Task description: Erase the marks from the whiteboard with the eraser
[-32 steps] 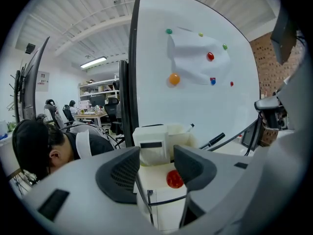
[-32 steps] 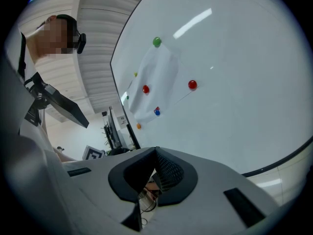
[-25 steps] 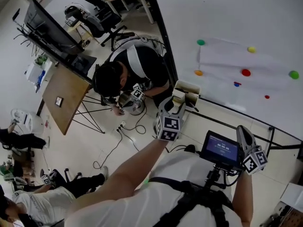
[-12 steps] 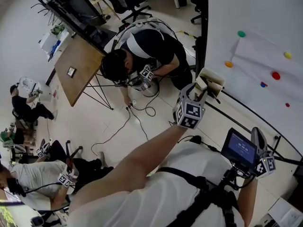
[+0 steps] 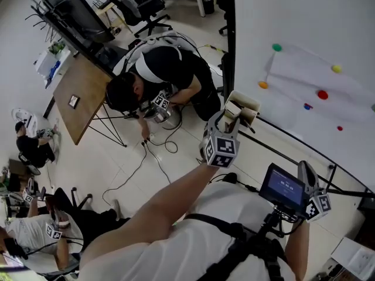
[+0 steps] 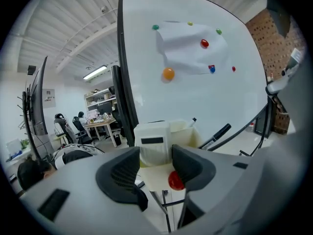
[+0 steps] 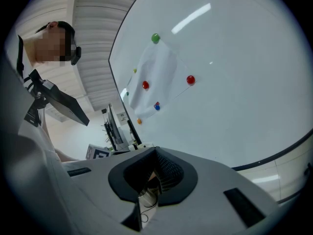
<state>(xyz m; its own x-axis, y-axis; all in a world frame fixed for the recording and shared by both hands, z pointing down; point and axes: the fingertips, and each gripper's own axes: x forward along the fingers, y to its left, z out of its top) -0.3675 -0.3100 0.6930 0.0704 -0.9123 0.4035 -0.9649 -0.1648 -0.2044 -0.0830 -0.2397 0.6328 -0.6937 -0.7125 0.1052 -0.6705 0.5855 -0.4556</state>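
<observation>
The whiteboard stands at the right, with a paper sheet pinned on it by coloured magnets. Small blue and red marks show near the sheet's lower edge. My left gripper is raised at the board's lower left corner. Its jaws press both sides of a white eraser with a black label, which stands in a cream holder. My right gripper hangs low by the board's base, jaws together and holding nothing.
A person crouches on the floor left of the board, among cables. A wooden table and a monitor stand further left. A small screen is mounted at my chest. A black marker lies on the board's ledge.
The head view swung toward the floor and back, so the whole scene shifted. My left gripper stays at the eraser holder. The right gripper stays low.
</observation>
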